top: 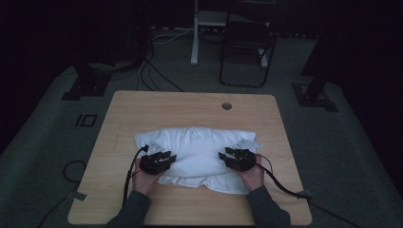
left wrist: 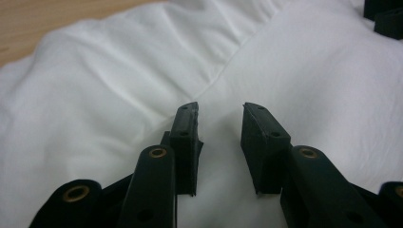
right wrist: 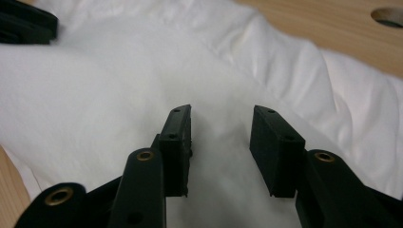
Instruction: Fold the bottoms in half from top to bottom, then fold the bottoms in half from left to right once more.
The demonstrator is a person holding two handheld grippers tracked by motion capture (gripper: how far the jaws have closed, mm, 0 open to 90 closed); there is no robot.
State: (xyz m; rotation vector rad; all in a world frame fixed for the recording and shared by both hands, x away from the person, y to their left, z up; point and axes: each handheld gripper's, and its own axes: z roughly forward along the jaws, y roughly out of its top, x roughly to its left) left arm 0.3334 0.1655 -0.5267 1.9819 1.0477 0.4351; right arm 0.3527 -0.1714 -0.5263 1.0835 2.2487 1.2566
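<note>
- Now we are hovering both grippers over a white pillow (top: 197, 152) lying mid-table (top: 142, 107).
- Left gripper (left wrist: 219, 124) is gaping, released, grasping nothing.
- Right gripper (right wrist: 221, 128) is likewise gaping apart above the fabric.

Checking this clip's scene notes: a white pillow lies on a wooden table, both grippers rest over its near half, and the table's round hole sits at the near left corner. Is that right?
Not quite. The round hole sits near the table's far edge, right of centre, as the high view shows. The rest stands: the white pillow lies on the wood, with the left gripper and right gripper over its near half.
</note>
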